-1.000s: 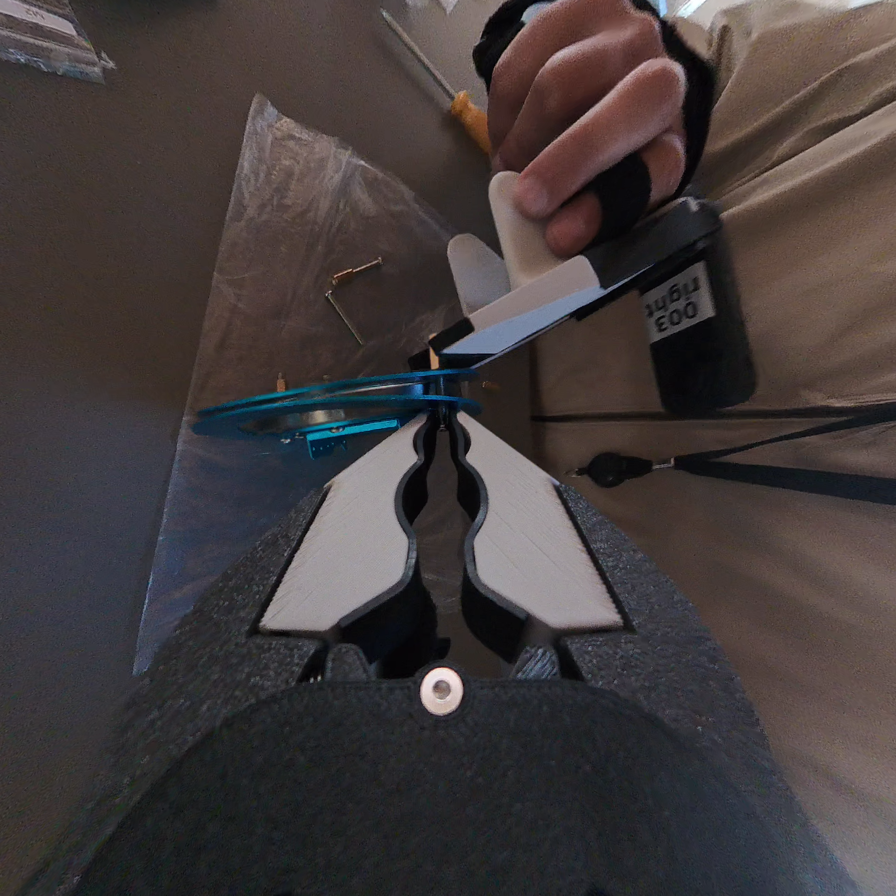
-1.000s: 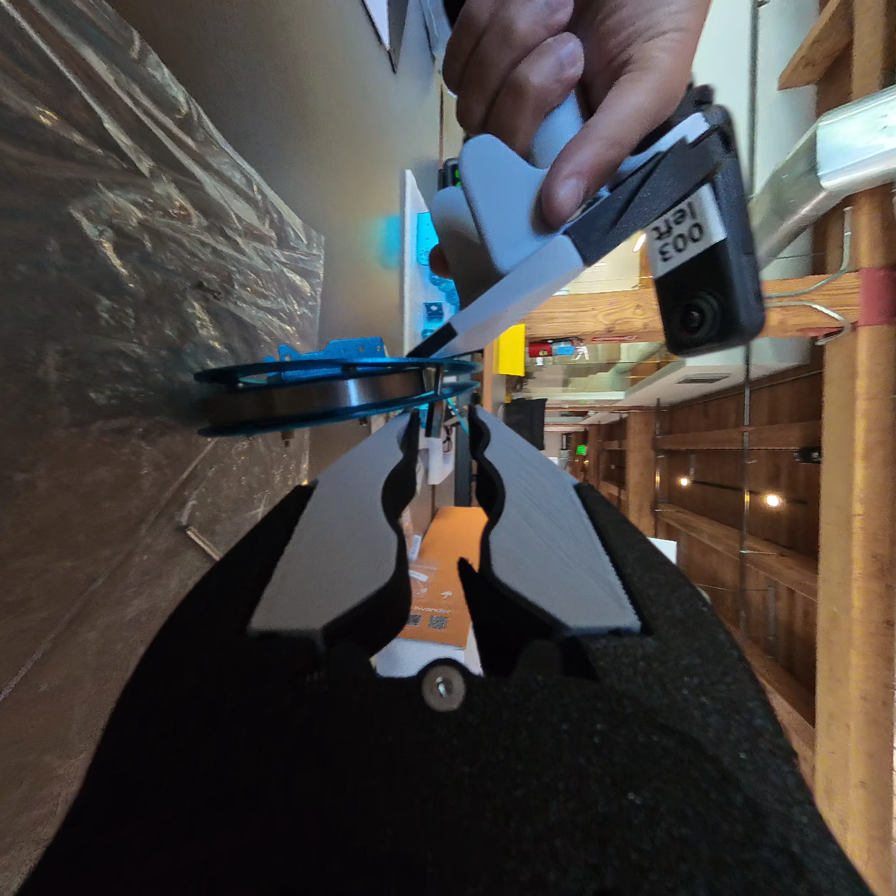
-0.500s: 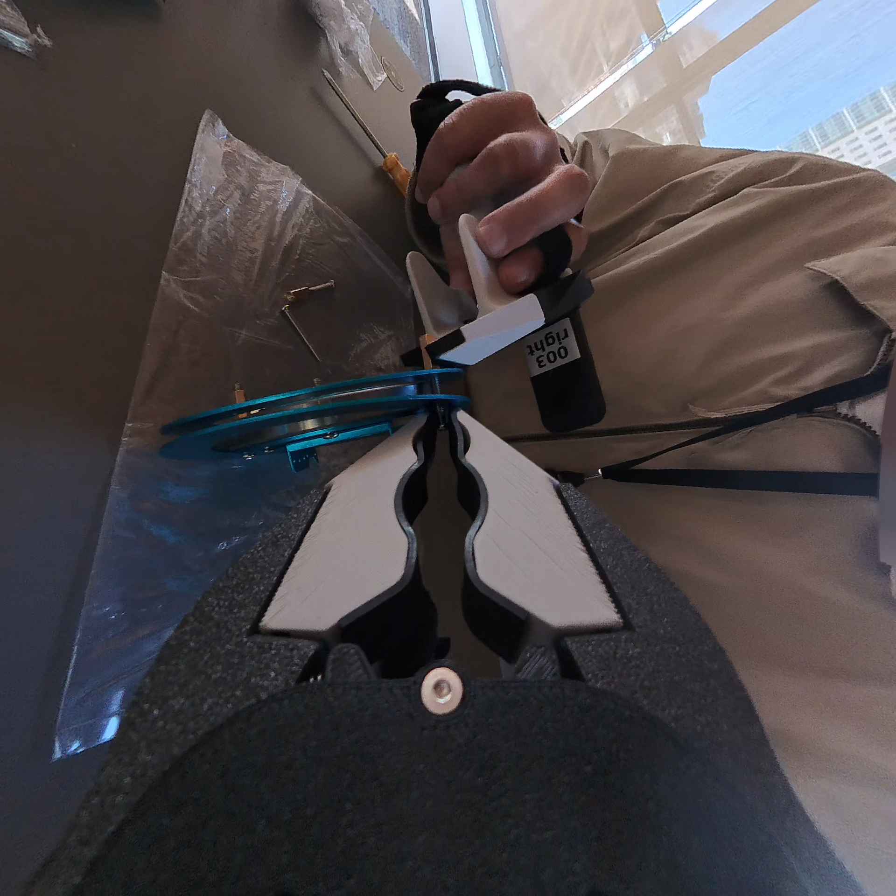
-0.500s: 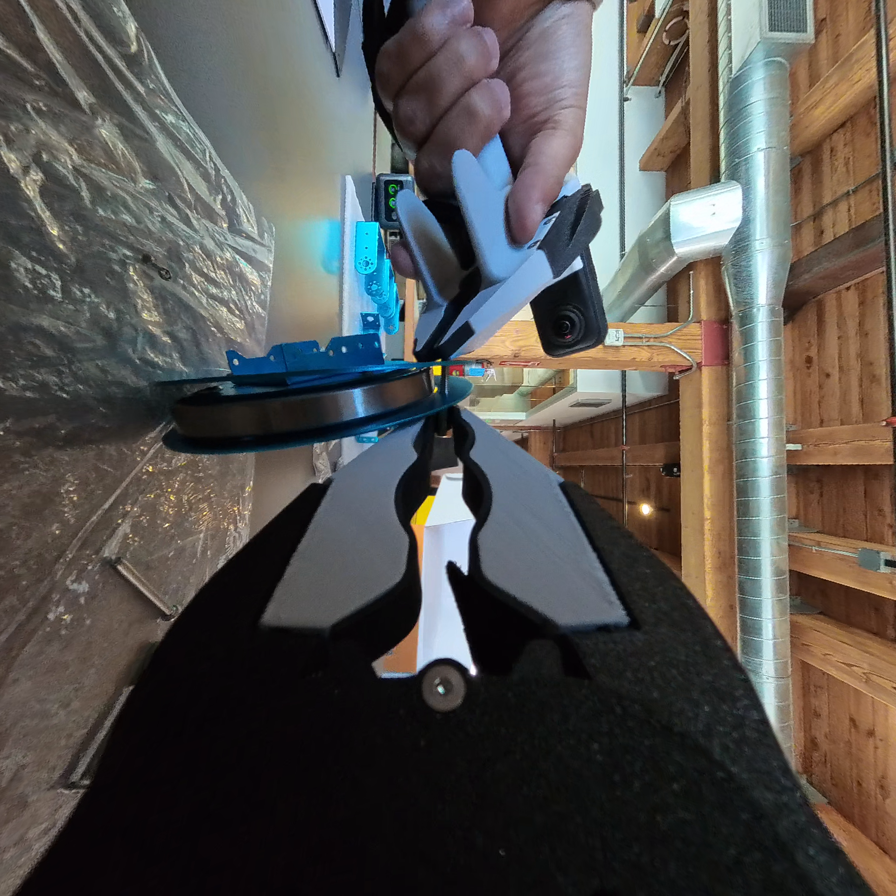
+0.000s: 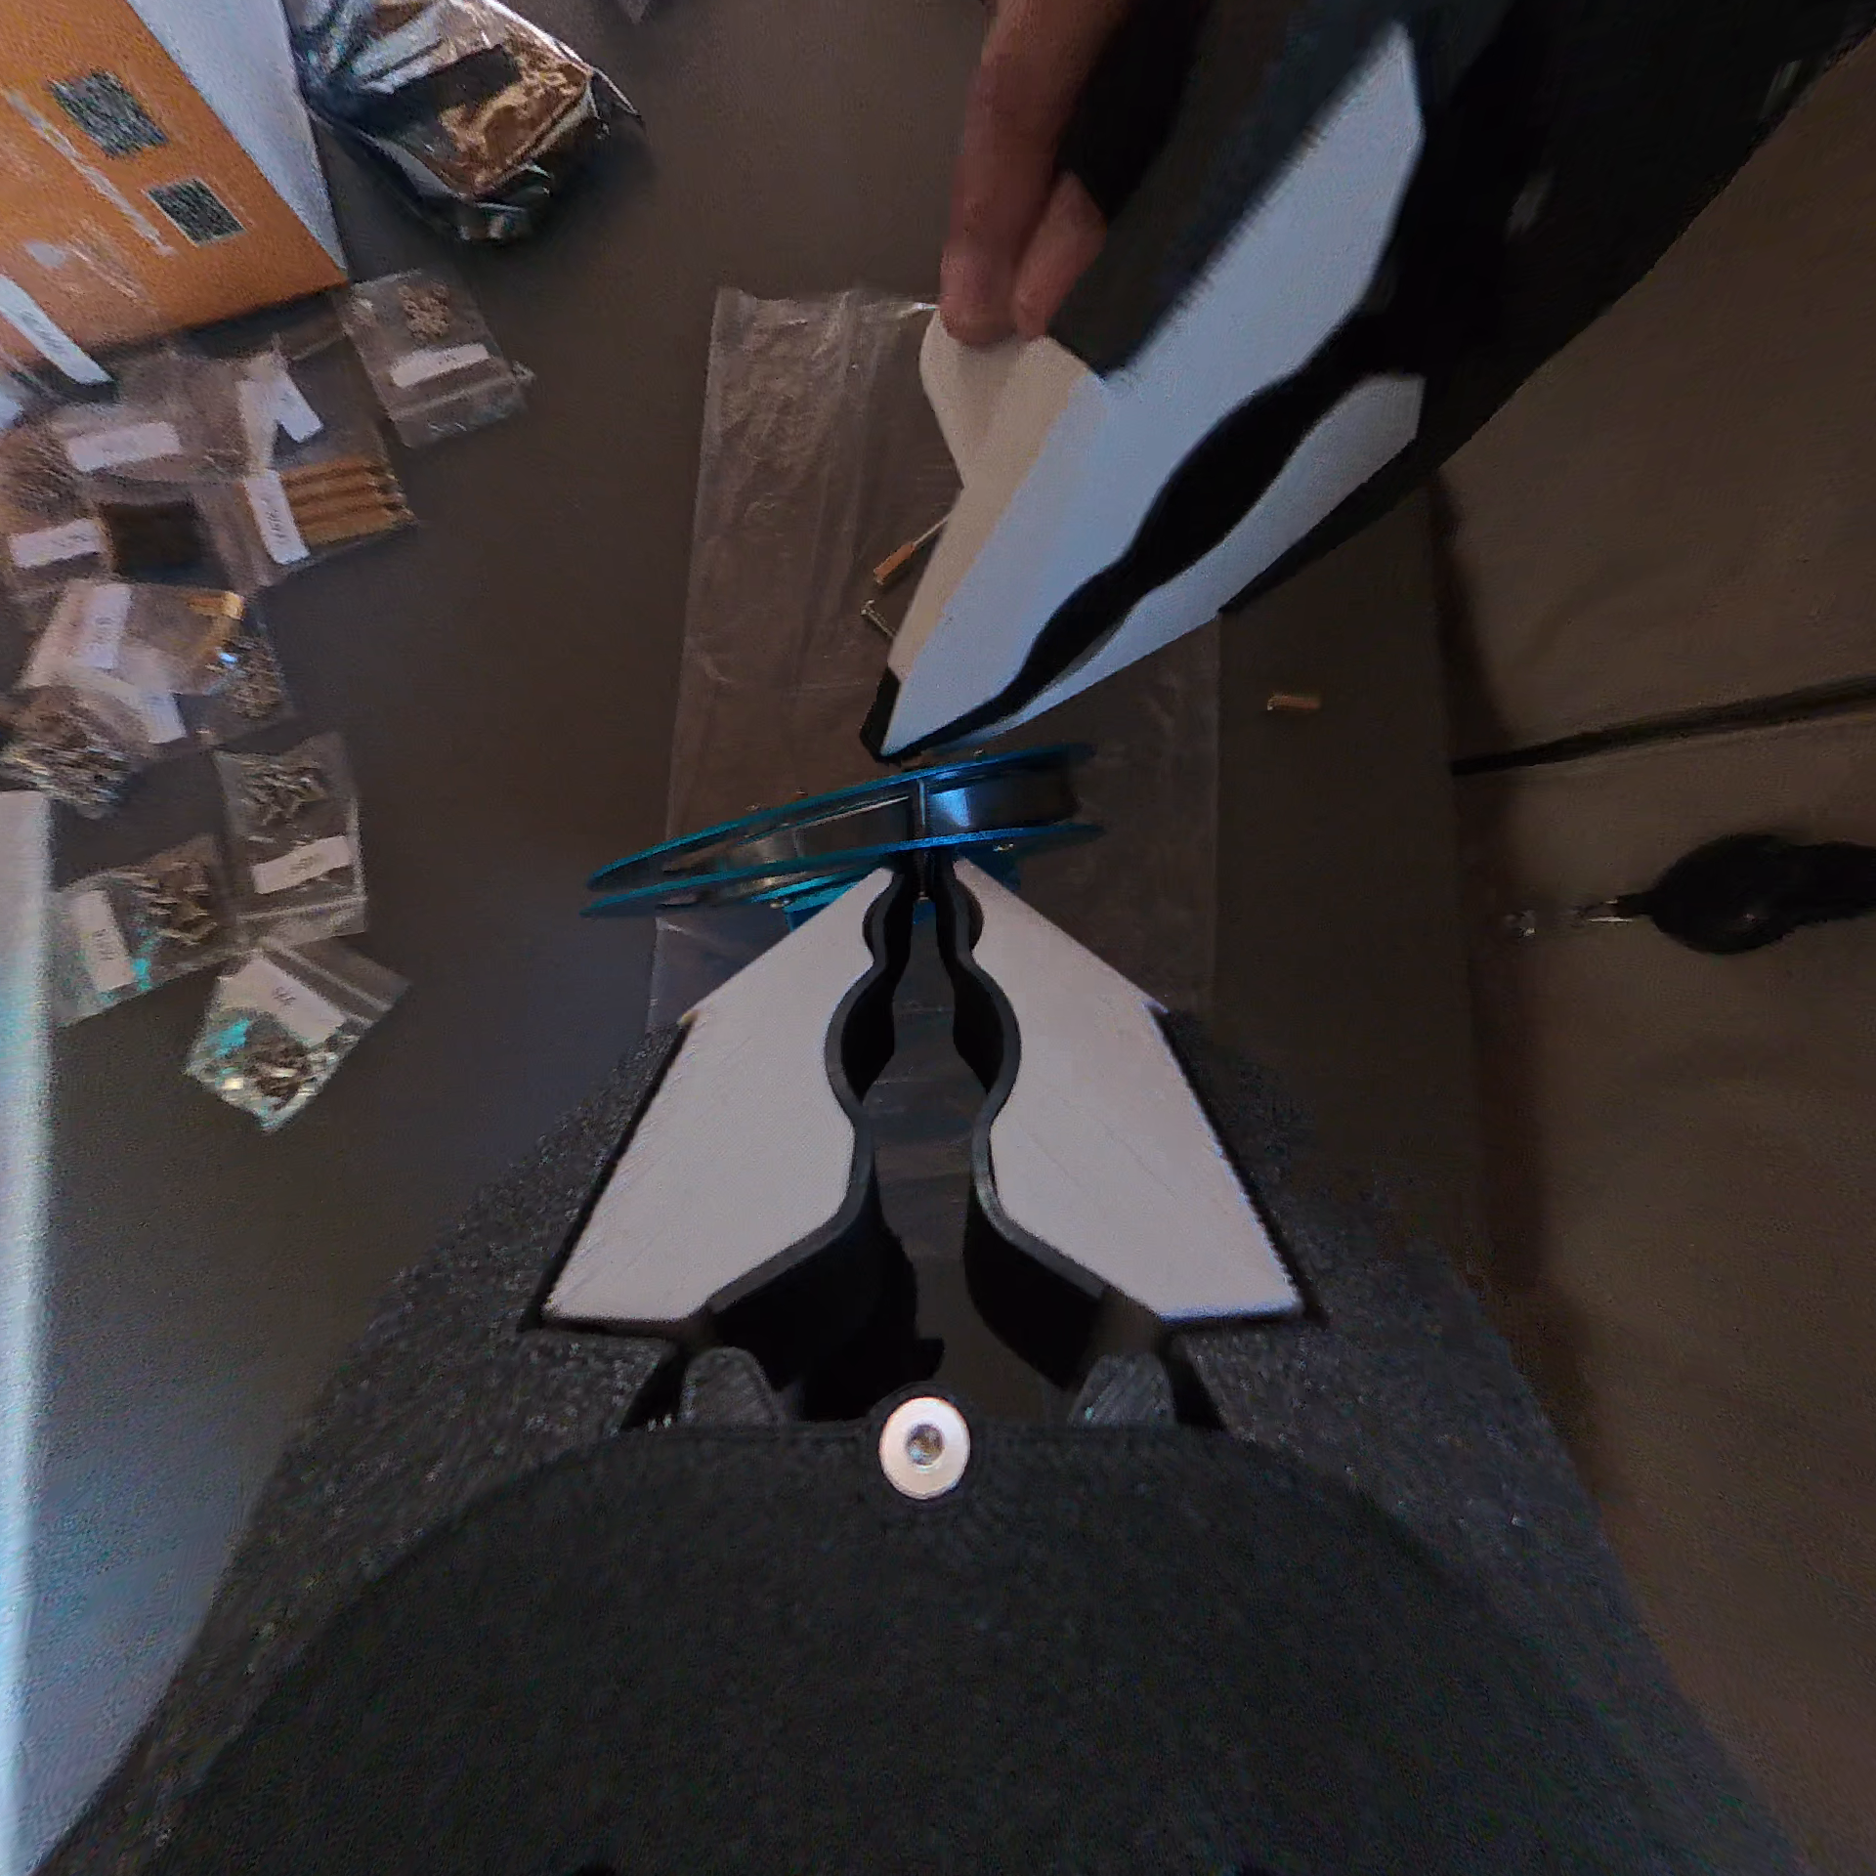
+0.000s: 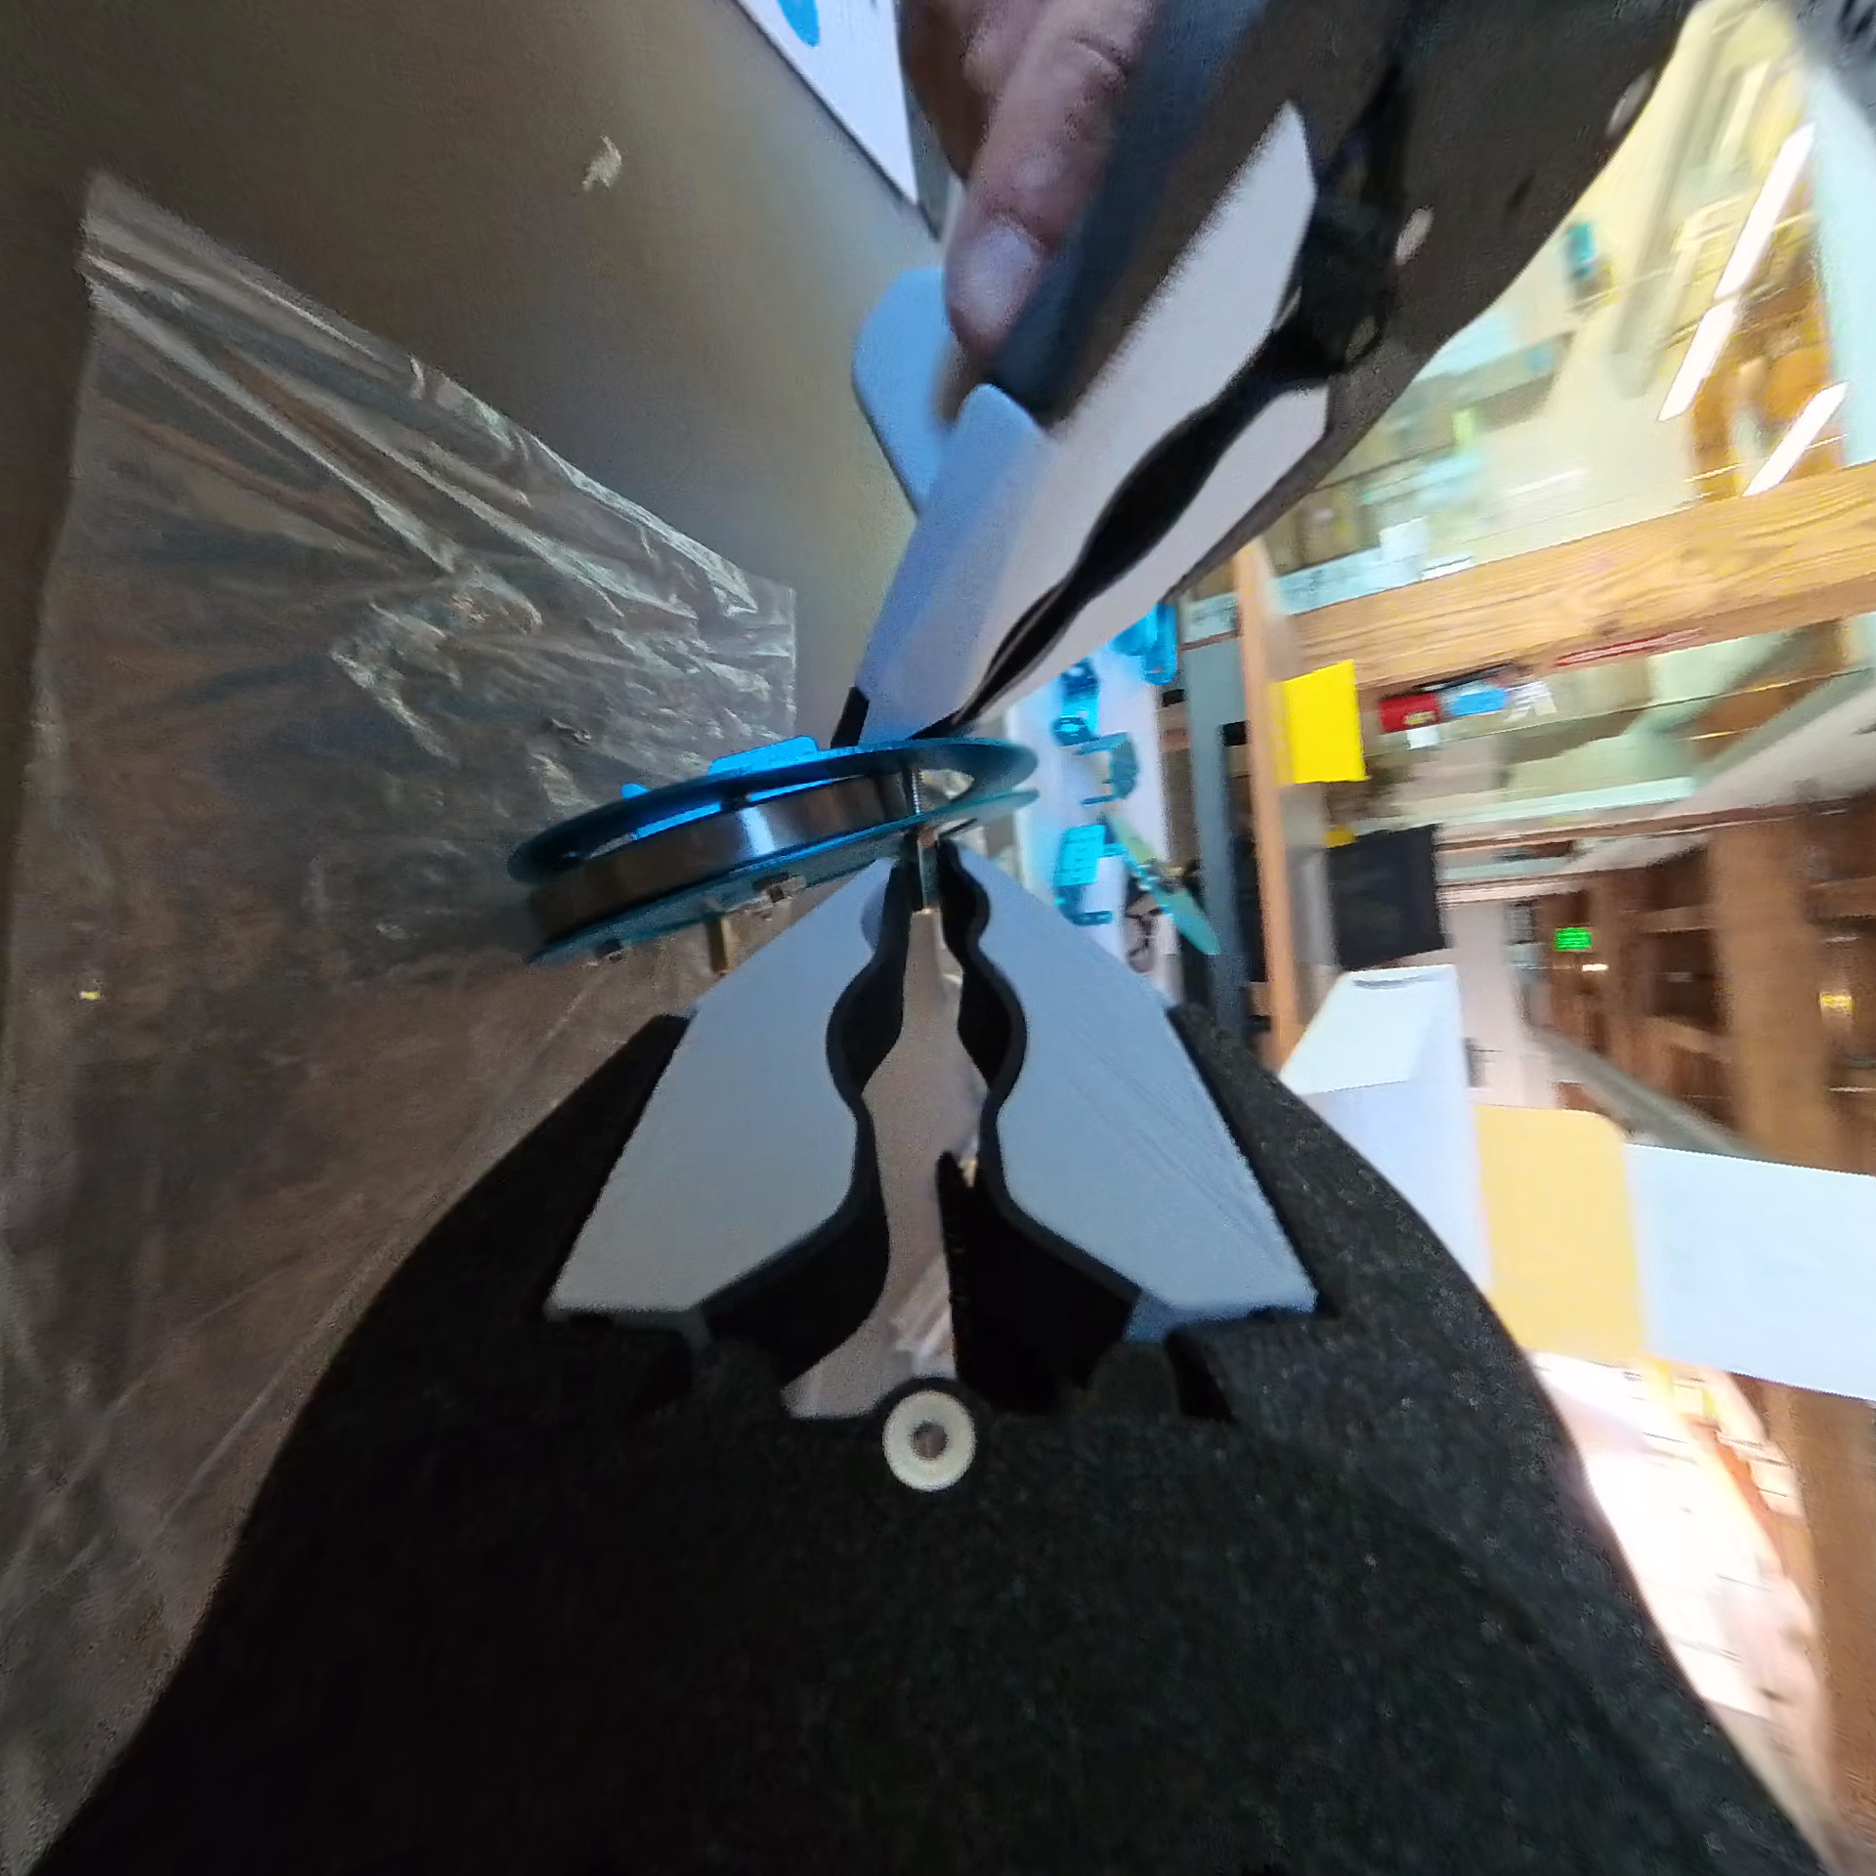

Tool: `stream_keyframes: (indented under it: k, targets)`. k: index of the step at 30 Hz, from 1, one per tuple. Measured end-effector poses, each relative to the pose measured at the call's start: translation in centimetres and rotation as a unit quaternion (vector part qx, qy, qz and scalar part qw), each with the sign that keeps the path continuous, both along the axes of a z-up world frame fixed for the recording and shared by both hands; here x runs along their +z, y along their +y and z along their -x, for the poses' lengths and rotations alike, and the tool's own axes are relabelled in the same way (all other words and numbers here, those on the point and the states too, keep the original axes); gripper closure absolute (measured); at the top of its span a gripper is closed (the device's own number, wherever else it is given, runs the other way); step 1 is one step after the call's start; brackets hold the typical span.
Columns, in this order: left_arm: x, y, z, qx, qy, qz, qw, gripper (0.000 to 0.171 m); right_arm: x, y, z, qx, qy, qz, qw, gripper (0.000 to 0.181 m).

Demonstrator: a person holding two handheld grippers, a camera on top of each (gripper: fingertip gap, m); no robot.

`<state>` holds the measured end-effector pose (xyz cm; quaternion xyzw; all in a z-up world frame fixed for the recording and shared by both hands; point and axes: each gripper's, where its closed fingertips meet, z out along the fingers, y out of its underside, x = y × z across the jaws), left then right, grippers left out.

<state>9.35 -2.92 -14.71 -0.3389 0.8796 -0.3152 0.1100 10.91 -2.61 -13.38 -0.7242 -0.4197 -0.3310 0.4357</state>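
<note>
At far left in the left wrist view, small parts bags (image 5: pixel 284 863) on the table (image 5: pixel 528 609) have come into sight as the camera tipped down. Over the clear plastic sheet (image 5: pixel 782 508), the blue two-plate ring (image 5: pixel 843 822) stays held: left gripper (image 5: pixel 919 883) pinched shut on its rim, right gripper (image 6: pixel 919 878) clamped on its brass post (image 6: pixel 922 863).
</note>
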Motion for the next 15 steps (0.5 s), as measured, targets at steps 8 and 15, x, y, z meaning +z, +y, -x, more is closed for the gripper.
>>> stream_keyframes:
  k: [8,15]
  targets:
    - [0.1,-0.3,-0.2,-0.02,-0.113,-0.137,0.984,0.169,-0.5,-0.7,0.1,-0.015,0.167,0.155,0.973,0.177]
    - [0.1,-0.3,-0.8,-0.028,-0.211,-0.252,0.944,0.17,-0.8,-1.4,0.0,-0.042,0.286,0.3,0.909,0.177]
